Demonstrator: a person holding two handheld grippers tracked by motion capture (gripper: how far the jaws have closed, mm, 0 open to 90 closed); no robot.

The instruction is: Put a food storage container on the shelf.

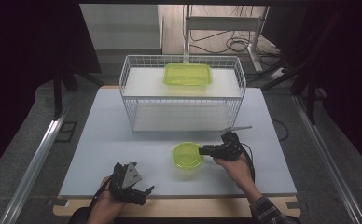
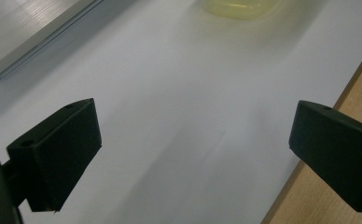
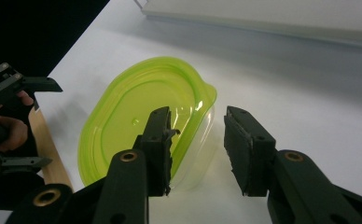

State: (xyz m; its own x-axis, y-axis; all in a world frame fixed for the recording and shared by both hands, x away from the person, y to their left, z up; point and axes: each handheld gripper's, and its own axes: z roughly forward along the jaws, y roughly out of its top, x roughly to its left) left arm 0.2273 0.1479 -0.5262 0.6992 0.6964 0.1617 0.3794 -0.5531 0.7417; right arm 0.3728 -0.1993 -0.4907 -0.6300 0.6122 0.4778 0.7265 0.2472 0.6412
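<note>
Straddling the rim of a green container [image 3: 142, 126] near the wire basket [image 1: 184, 93], the right gripper [image 3: 195, 140] stands unclenched, risking a tip-up if it clamps off-centre.

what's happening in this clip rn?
A person works two handheld grippers at a pale table. The right gripper straddles the rim of a small green lidded container near the table's front; one jaw sits over the lid, the other outside the wall, not yet pressing. The left gripper rests open near the front edge. A larger green container sits on top of the white wire rack behind.
</note>
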